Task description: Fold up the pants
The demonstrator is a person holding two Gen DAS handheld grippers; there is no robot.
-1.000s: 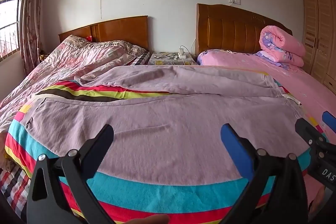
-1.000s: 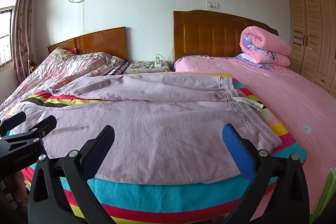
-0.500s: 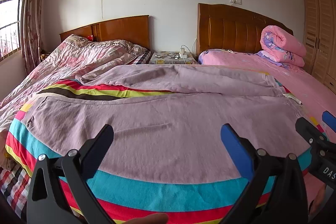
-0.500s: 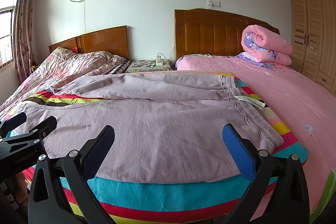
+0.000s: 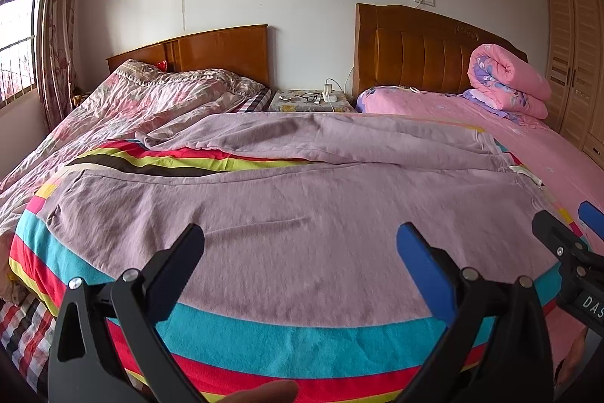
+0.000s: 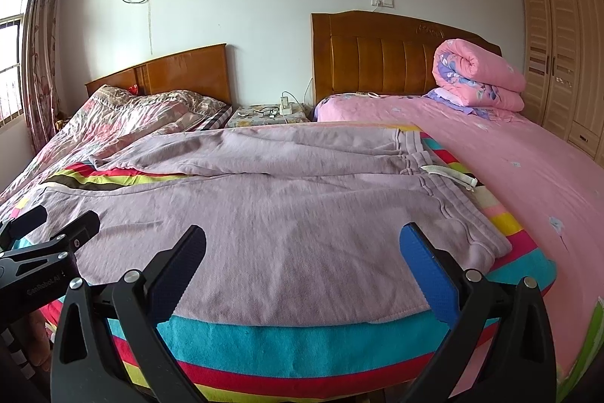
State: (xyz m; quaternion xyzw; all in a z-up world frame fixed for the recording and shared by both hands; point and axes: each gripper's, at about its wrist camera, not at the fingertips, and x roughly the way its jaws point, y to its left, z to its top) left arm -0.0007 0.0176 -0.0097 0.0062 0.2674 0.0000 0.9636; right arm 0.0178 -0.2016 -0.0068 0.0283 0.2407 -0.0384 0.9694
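Mauve sweatpants (image 5: 302,214) lie spread flat on a striped towel (image 5: 264,338) at the foot of the bed, legs pointing left, waistband (image 6: 445,176) with a white drawstring at the right. My left gripper (image 5: 300,248) is open and empty, above the near leg's front part. My right gripper (image 6: 302,248) is open and empty, above the near hip area close to the front hem. Each gripper shows at the edge of the other's view: the right one in the left wrist view (image 5: 566,233), the left one in the right wrist view (image 6: 49,225).
A pink bed (image 6: 528,176) with a rolled pink quilt (image 6: 479,78) lies at right, a floral quilted bed (image 5: 132,108) at left. A nightstand (image 5: 309,101) stands between the headboards. A wardrobe (image 6: 566,63) is at far right, a curtained window (image 5: 22,36) at far left.
Both grippers have edged slightly; the view has shifted a little. The pants have not moved and both grippers stay open.
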